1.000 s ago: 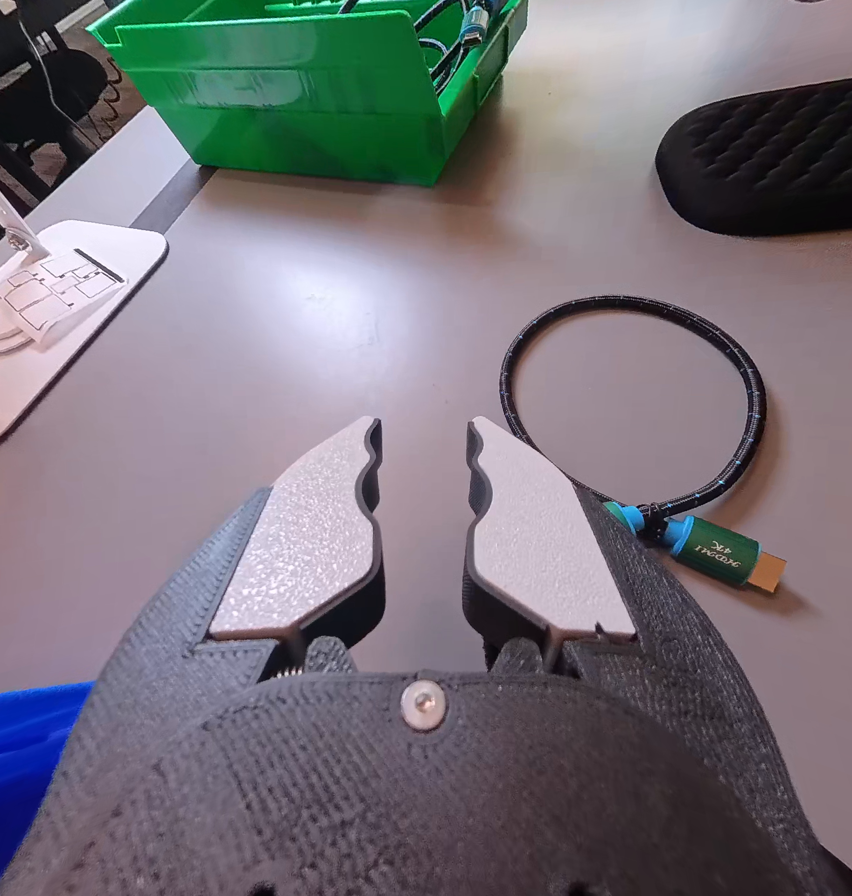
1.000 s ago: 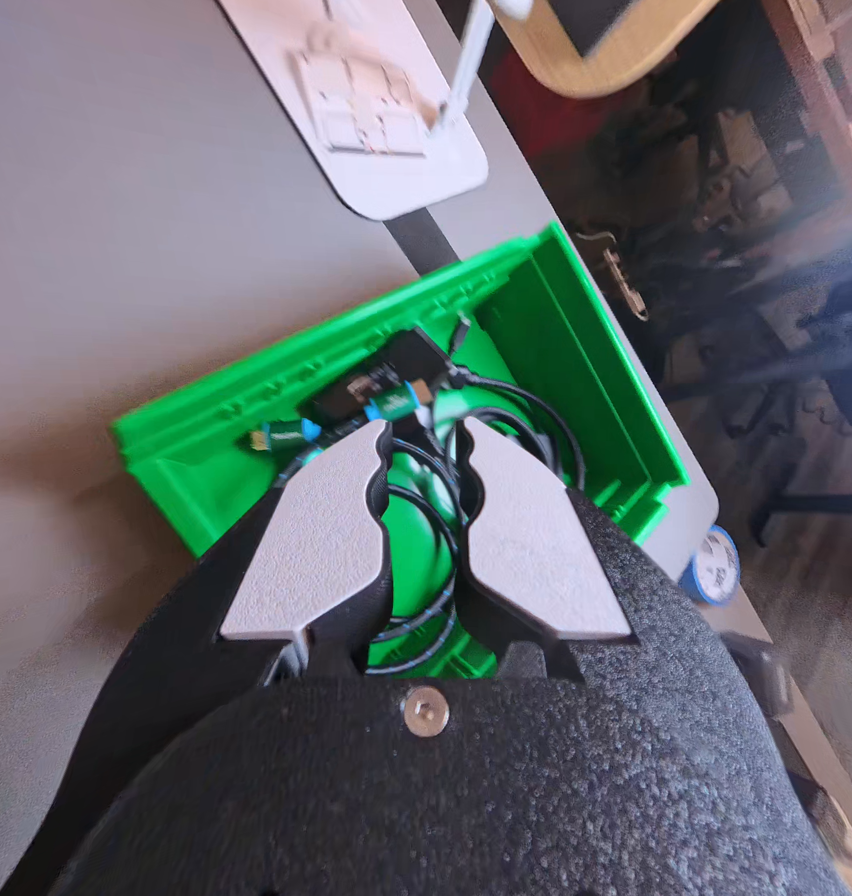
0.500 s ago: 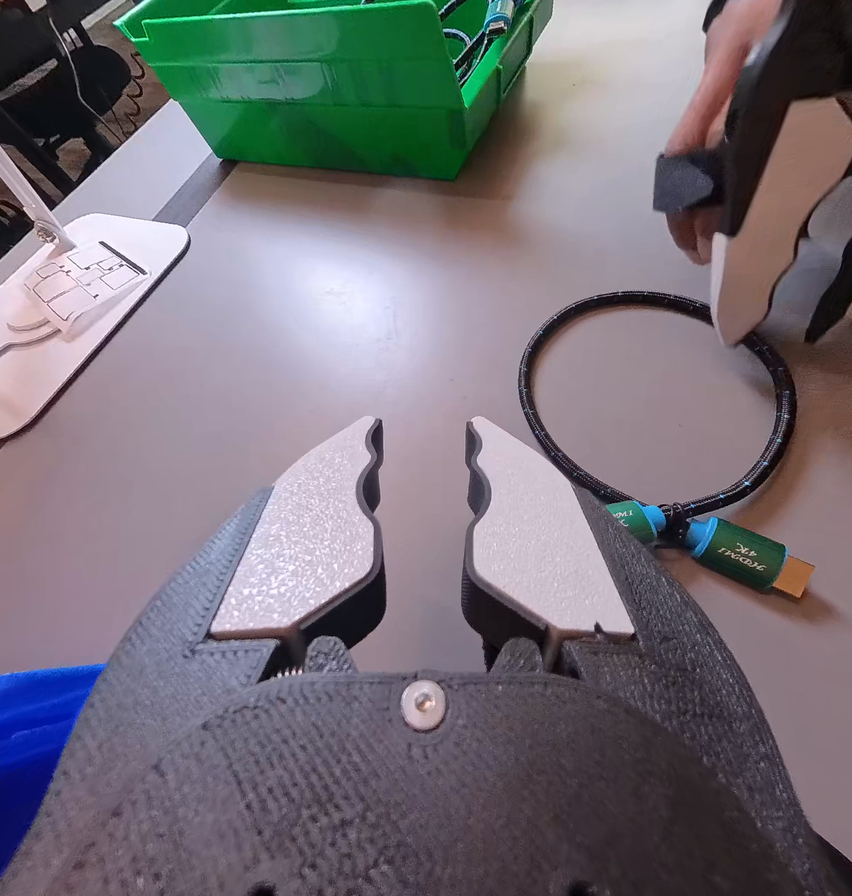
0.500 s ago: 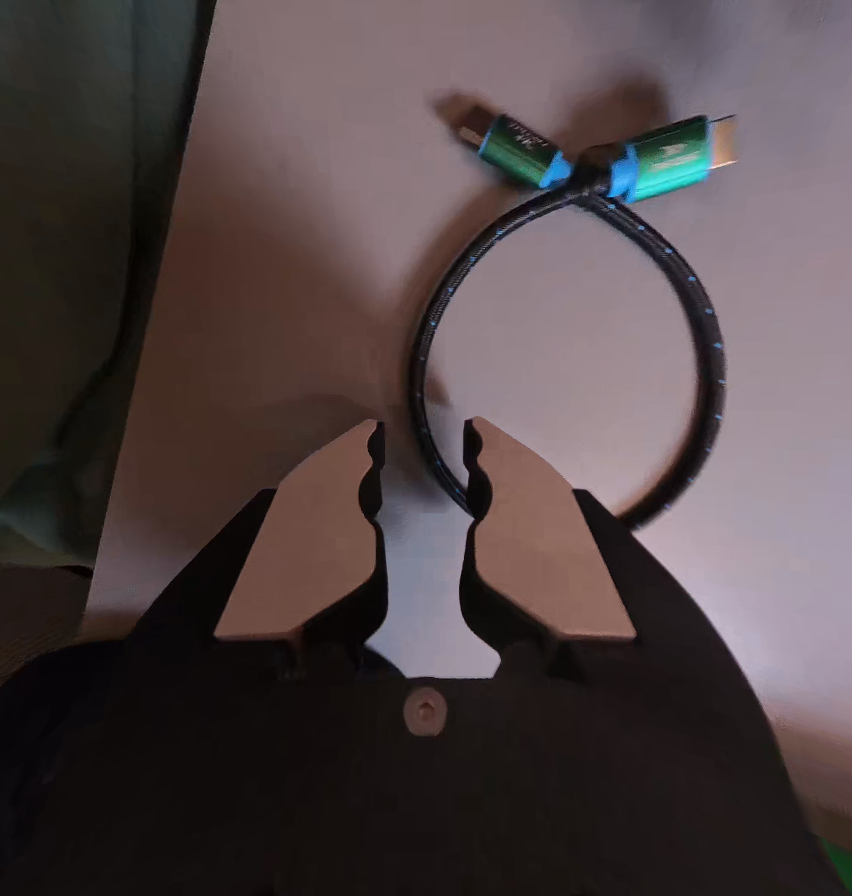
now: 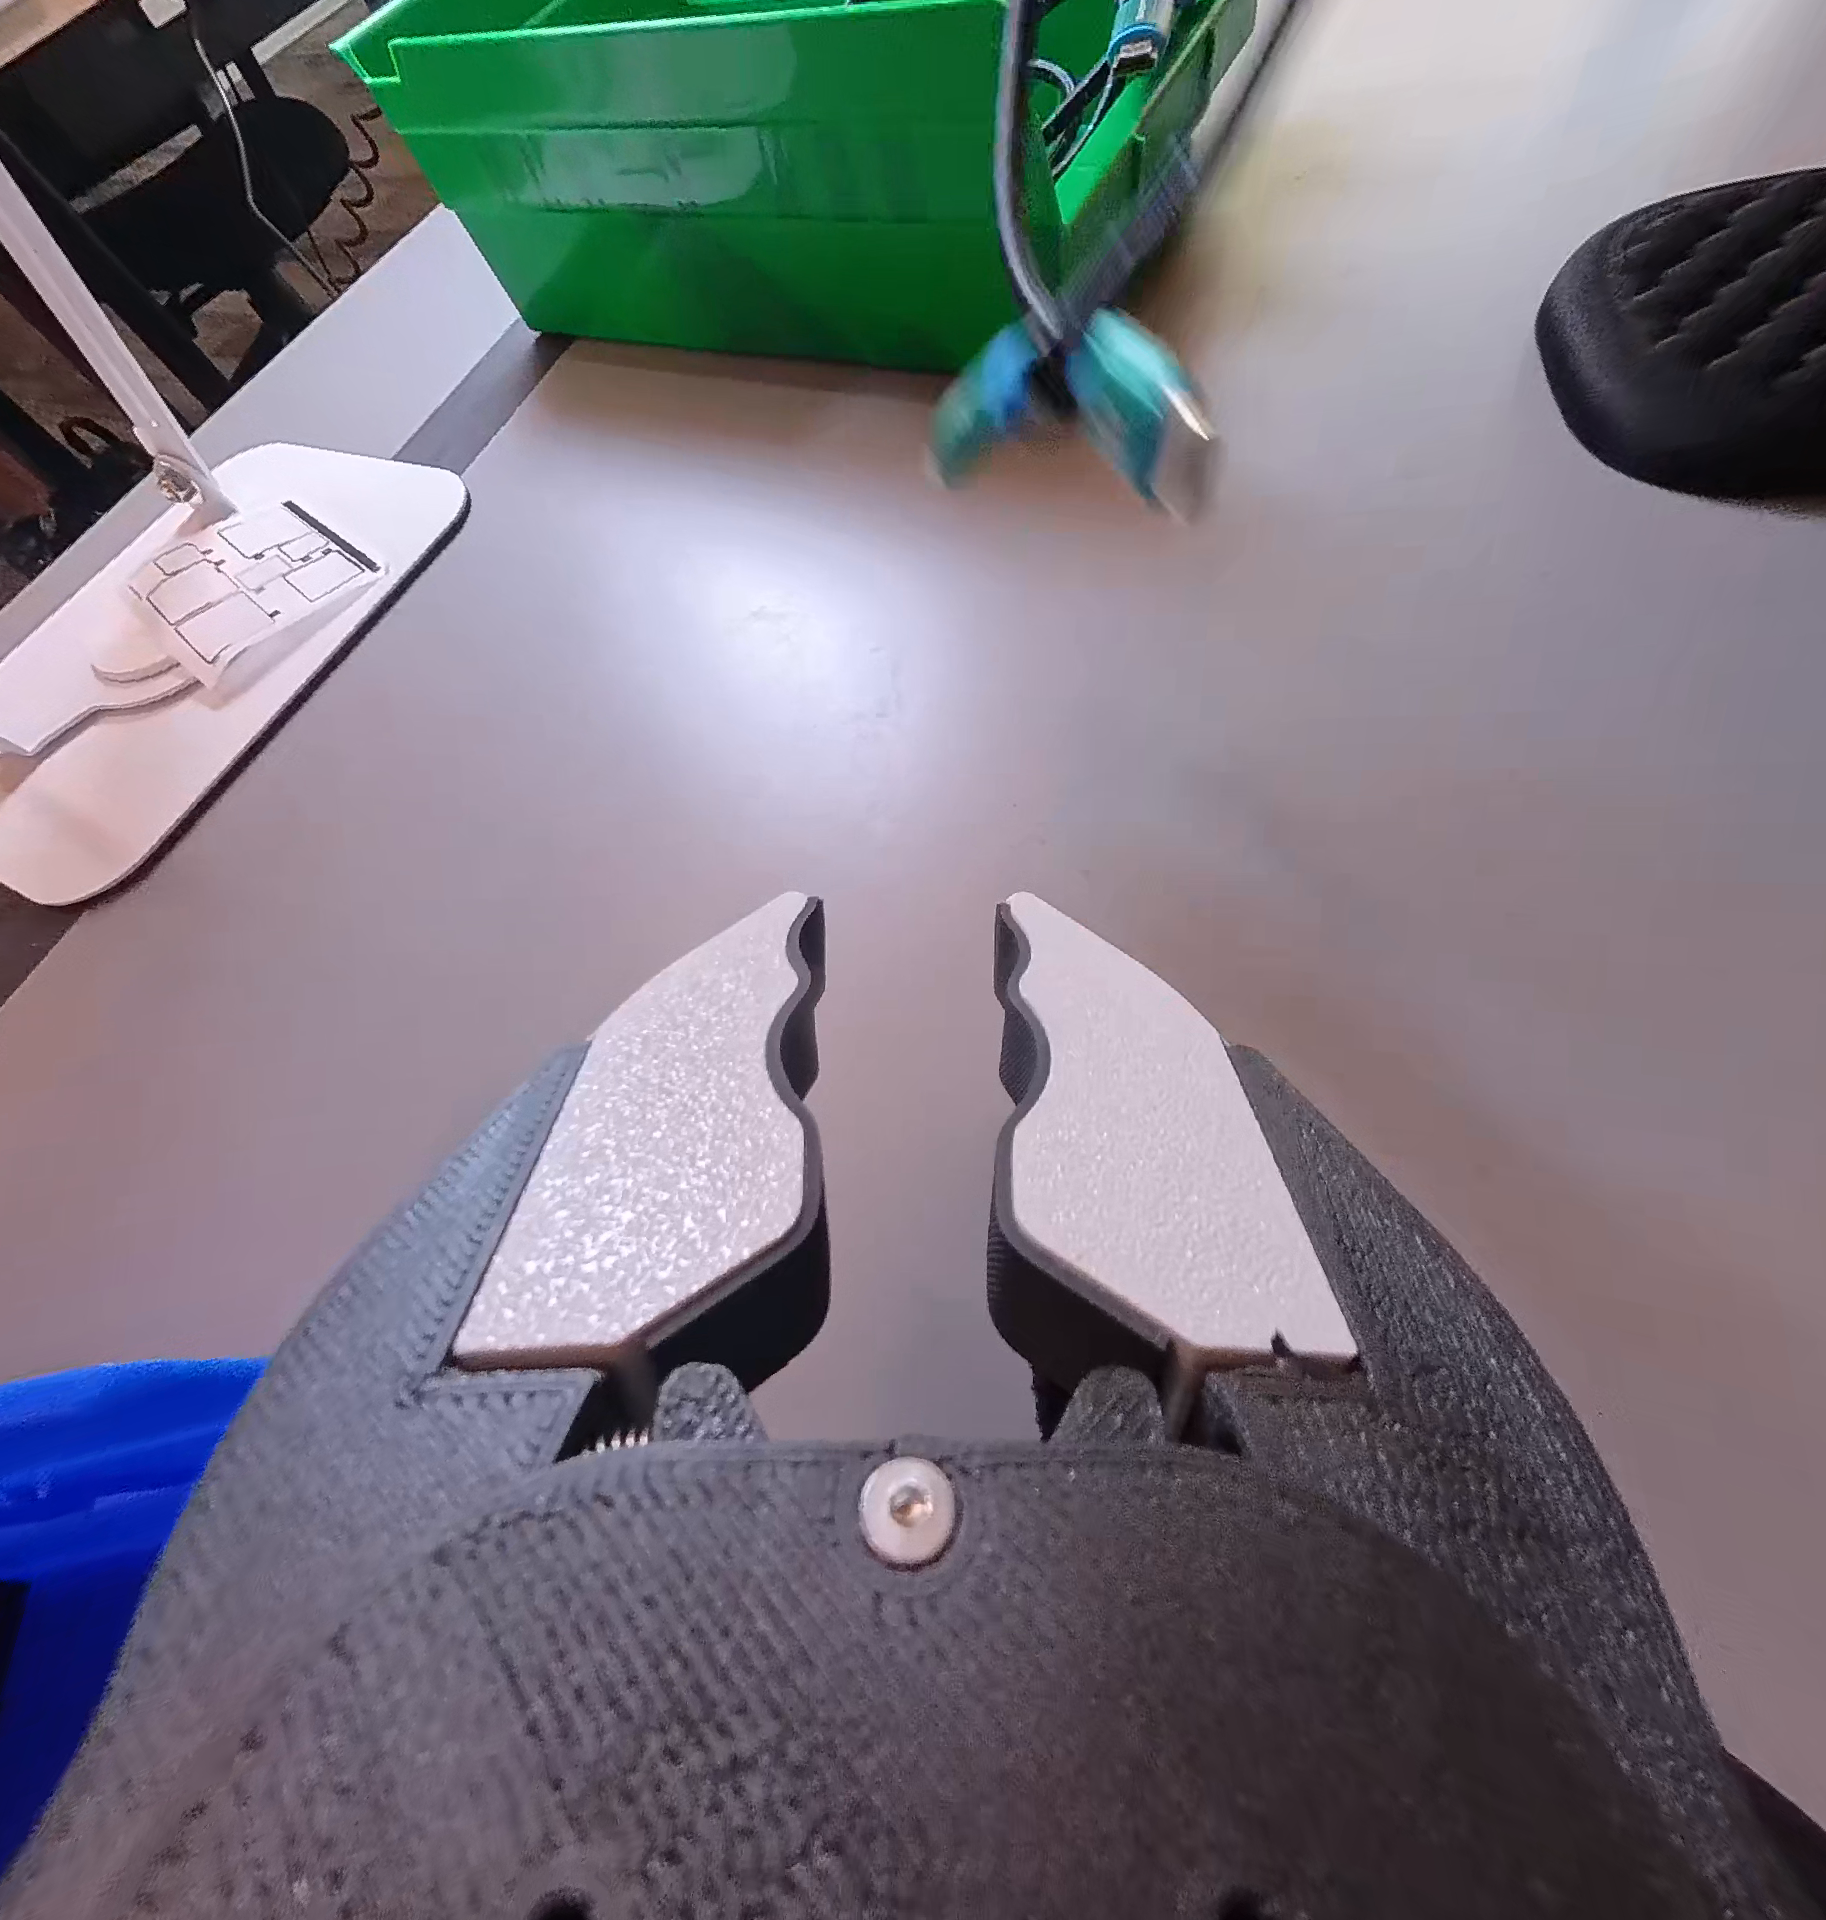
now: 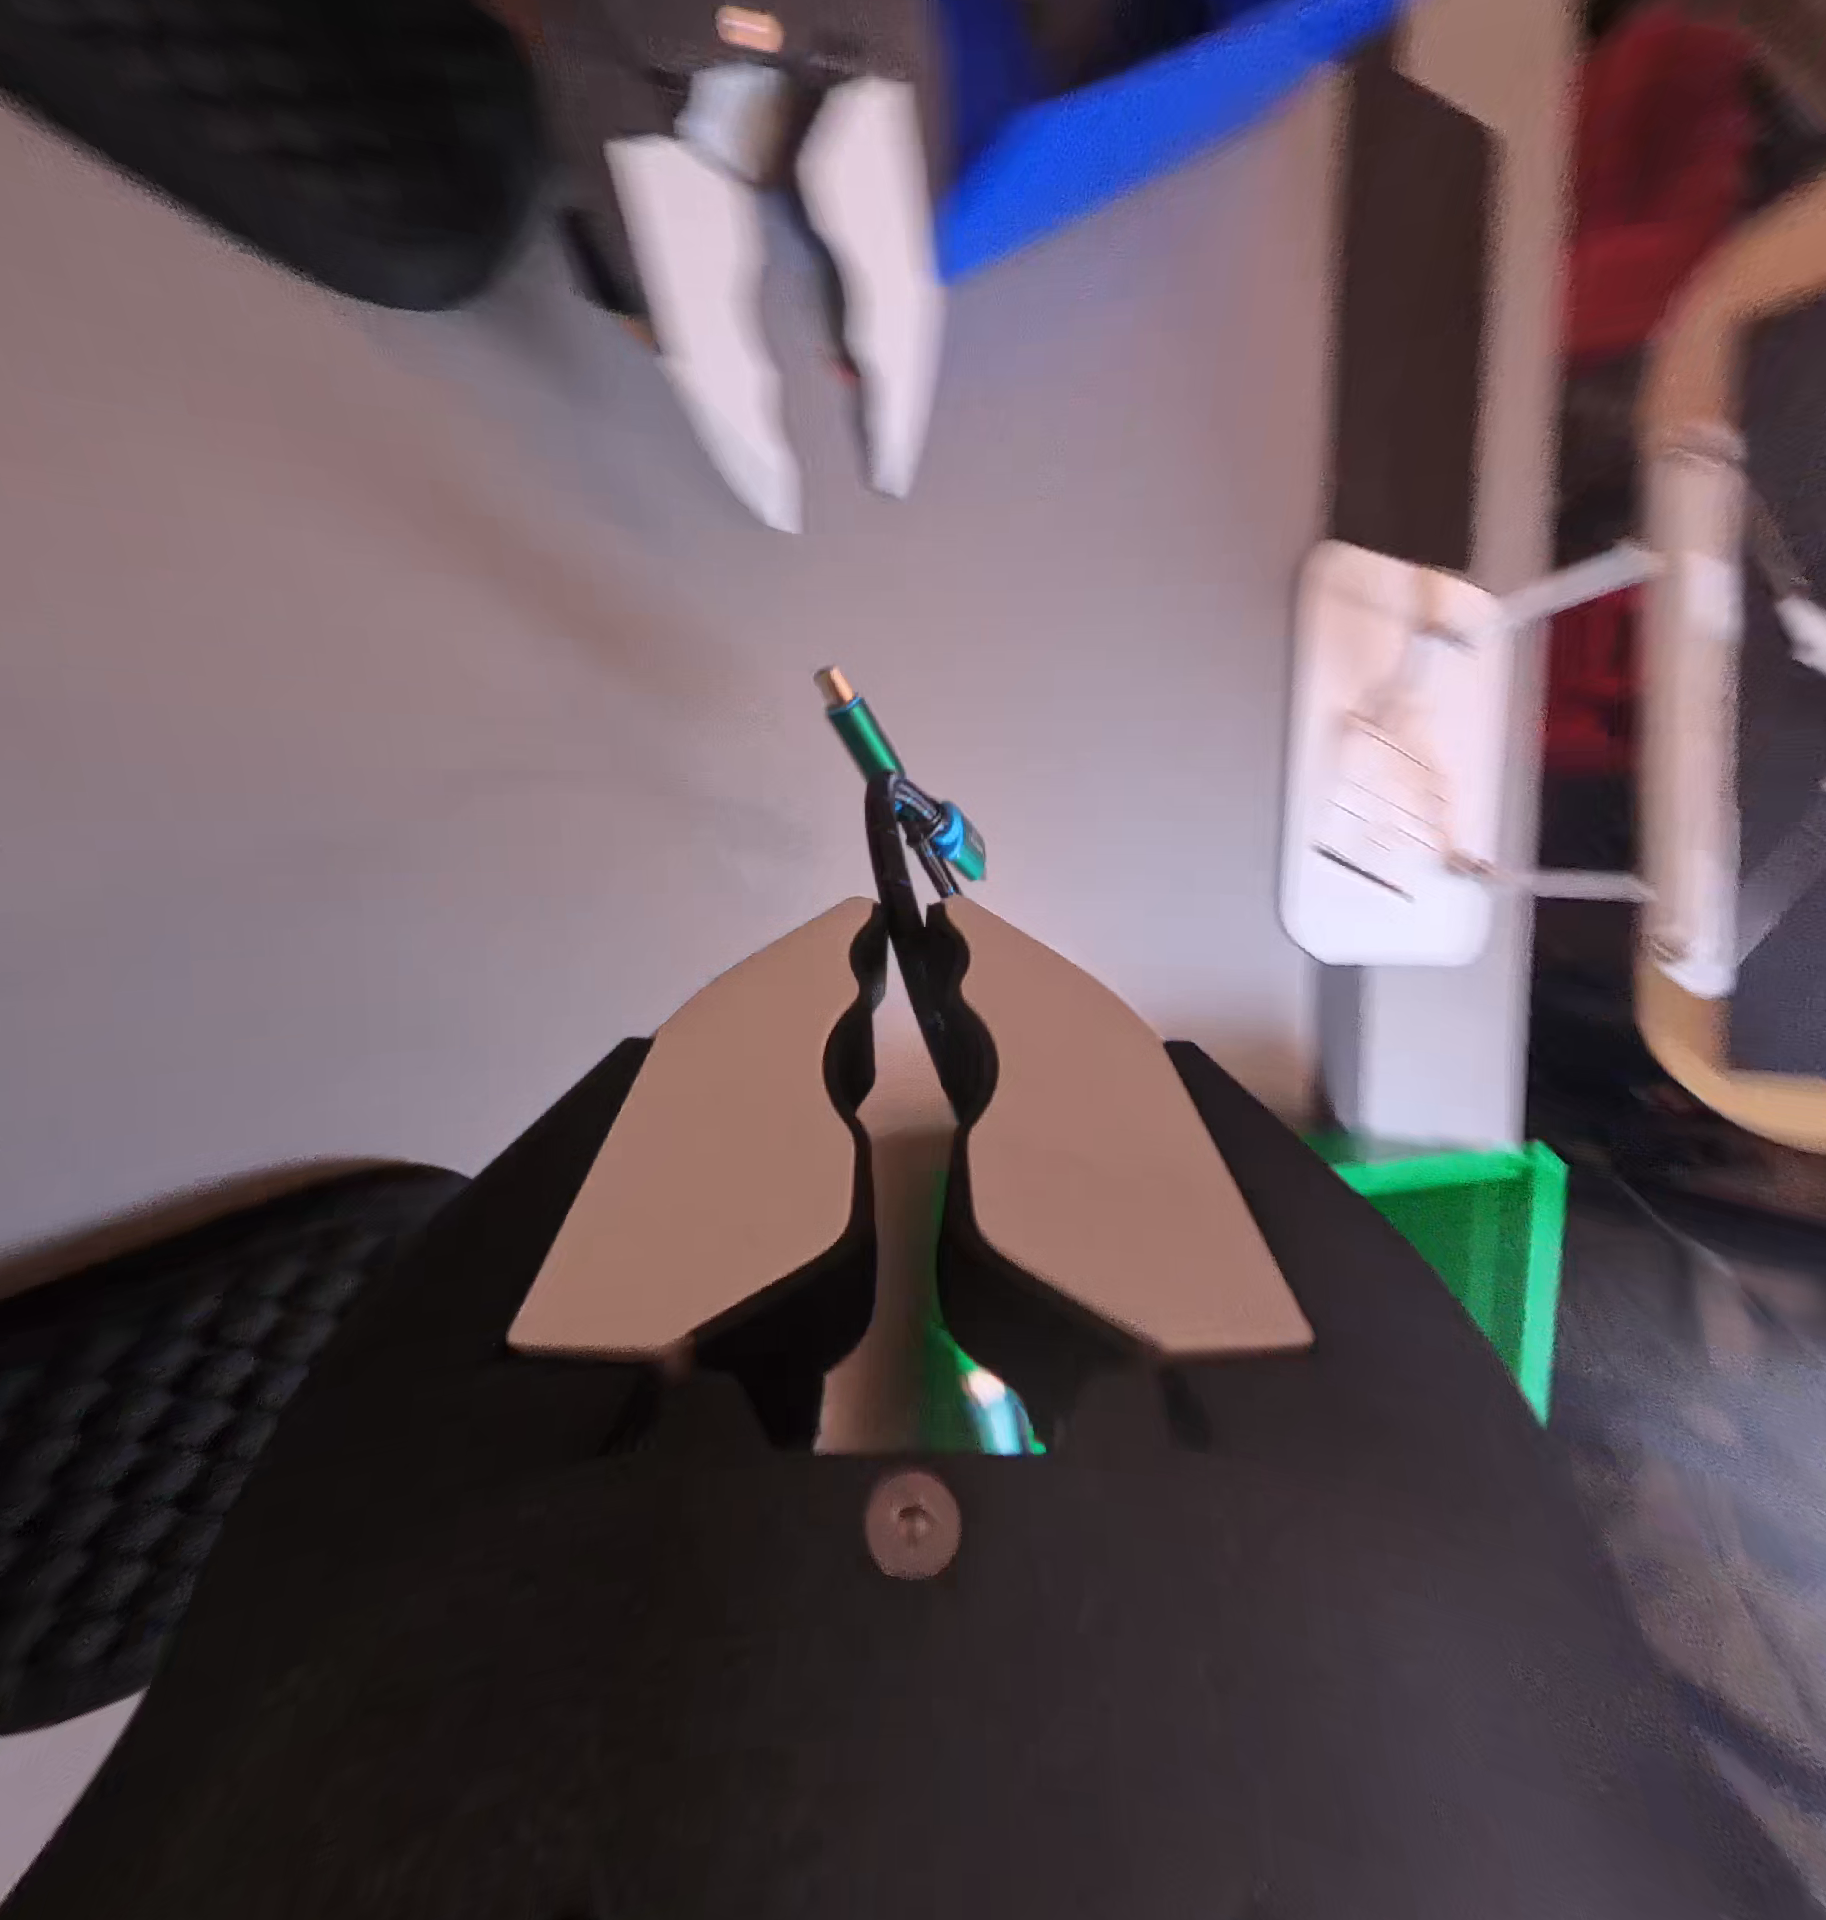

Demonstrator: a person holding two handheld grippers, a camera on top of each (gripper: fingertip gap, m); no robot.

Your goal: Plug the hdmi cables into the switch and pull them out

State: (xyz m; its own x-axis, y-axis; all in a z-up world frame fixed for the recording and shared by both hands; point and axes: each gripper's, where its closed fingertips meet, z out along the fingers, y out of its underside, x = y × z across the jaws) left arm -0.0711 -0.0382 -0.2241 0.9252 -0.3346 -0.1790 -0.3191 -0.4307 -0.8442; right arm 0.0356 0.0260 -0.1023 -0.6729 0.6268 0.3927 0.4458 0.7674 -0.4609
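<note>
My right gripper (image 6: 901,906) is shut on a black braided cable (image 6: 893,862) with green plugs (image 6: 859,727) and holds it in the air above the table. In the left wrist view the same cable (image 5: 1018,197) hangs blurred in front of the green bin (image 5: 743,208), its green plugs (image 5: 1137,405) dangling. My left gripper (image 5: 909,914) is open and empty, low over the bare grey table (image 5: 680,727). It also shows in the right wrist view (image 6: 836,499), farther off, with its fingers apart.
The green bin holds several other cables (image 5: 1127,42). A black padded rest (image 5: 1719,332) lies at the right. A white lamp base (image 5: 161,665) stands at the table's left edge. A blue bin (image 5: 57,1507) is by my left gripper.
My right gripper shut on the cable's loop and lifted it off the table toward the green bin. My left gripper stayed open and barely moved.
</note>
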